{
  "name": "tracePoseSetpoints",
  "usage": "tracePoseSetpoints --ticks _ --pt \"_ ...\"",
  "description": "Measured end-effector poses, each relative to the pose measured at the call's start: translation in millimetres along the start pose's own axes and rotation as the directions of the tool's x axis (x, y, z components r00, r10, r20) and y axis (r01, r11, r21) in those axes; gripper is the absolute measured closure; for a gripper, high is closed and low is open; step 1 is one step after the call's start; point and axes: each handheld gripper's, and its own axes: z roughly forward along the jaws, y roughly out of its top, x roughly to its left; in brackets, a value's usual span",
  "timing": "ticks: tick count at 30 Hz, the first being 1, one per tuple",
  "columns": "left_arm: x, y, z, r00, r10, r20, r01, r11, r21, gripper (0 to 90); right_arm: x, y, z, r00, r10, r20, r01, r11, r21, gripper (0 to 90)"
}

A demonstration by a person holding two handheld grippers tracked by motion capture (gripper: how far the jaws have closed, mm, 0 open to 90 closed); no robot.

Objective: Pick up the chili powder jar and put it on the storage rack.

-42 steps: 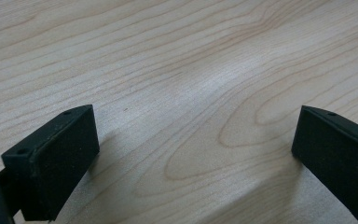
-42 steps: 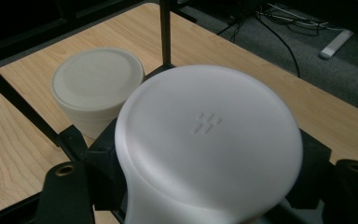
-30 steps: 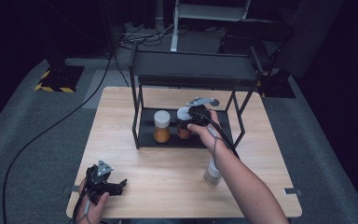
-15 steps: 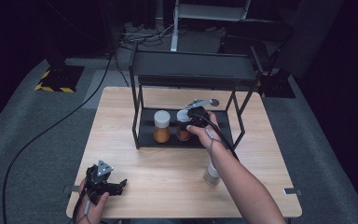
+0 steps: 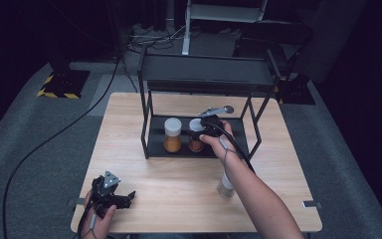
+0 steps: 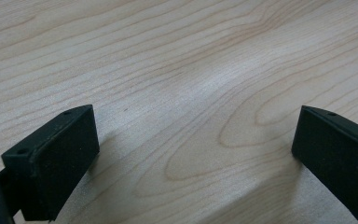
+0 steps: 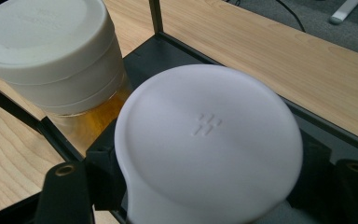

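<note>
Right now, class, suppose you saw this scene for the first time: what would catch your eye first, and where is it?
The black two-tier rack at the table's far side stands out, with two white-lidded jars on its lower shelf. The right claw is clamped around the right jar, whose white lid looms close in the right gripper view. The left claw rests open near the table's front left corner.

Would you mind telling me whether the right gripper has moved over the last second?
Yes, slightly: the right gripper, shut on the white-lidded jar, shifted left toward the taller jar on the rack's lower shelf.
</note>
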Motion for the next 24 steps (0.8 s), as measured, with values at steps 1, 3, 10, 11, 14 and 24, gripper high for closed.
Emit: tracePoseSetpoints --ticks 1,3,10,11,14,24 --pt "0.0 0.0 0.0 1.0 0.0 0.0 0.0 1.0 0.0 0.3 -0.1 -0.5 -0.4 1.0 0.001 0.0 -0.001 1.0 0.0 30.9" --pt "0.0 0.0 0.0 1.0 0.0 0.0 0.0 1.0 0.0 0.3 -0.1 -1.4 -1.3 1.0 0.004 -0.002 -0.004 1.0 0.002 30.8" --pt "0.0 0.0 0.0 1.0 0.0 0.0 0.0 1.0 0.0 0.2 0.1 -5.7 -3.8 1.0 0.009 0.003 -0.009 1.0 -0.009 30.7" --pt "-0.1 0.0 0.0 1.0 -0.001 0.0 0.001 1.0 0.0 0.2 0.1 -5.7 -3.8 1.0 0.009 0.003 -0.009 1.0 -0.009 30.7" --pt "0.0 0.0 0.0 1.0 0.0 0.0 0.0 1.0 0.0 0.3 0.7 -6.3 -4.3 1.0 0.009 0.002 -0.009 1.0 -0.007 30.6" --pt "-0.1 0.0 0.0 1.0 -0.001 0.0 0.001 1.0 0.001 0.3 0.5 -6.8 -9.4 0.9984 0.051 -0.024 -0.051 0.999 -0.013 16.9"
